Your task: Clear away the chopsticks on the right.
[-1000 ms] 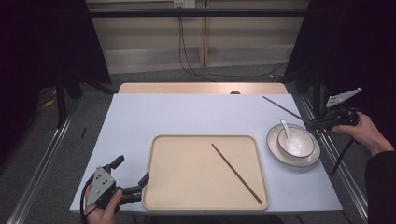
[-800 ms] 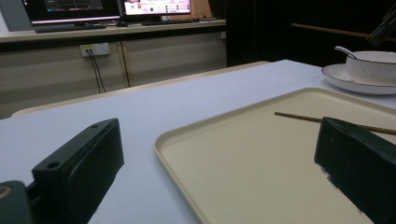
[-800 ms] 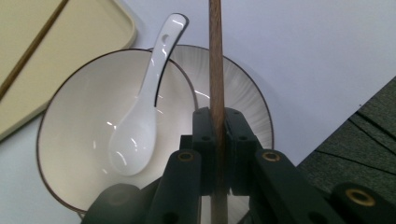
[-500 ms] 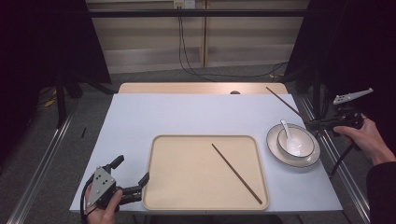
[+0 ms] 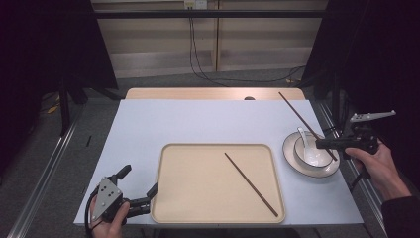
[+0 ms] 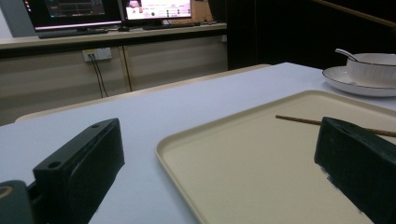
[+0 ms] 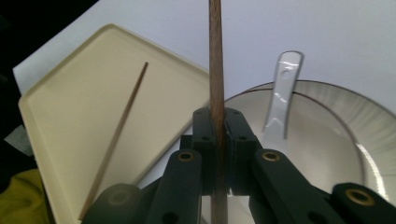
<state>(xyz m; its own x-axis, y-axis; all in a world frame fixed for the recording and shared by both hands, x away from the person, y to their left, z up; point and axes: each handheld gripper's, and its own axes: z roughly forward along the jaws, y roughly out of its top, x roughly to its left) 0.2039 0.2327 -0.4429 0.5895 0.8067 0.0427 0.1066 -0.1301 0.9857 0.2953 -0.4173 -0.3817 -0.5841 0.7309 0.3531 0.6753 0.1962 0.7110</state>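
White table (image 5: 198, 124), right gripper (image 7: 216, 128) clamped on a chopstick (image 7: 215, 56) pointing straight beyond its jaws; left gripper (image 5: 141, 196) wide beside the tray (image 5: 168, 208).

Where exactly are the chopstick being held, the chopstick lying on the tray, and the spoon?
held chopstick (image 7: 215, 56), right gripper view, on its shaft above the closed jaws.
chopstick on the tray (image 5: 250, 184), high view, middle of its shaft.
spoon (image 7: 282, 88), right gripper view, on its white handle.

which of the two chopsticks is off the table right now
The chopstick clamped in the right gripper, slanting up over the bowl. The other chopstick lies flat and untouched on the beige tray.
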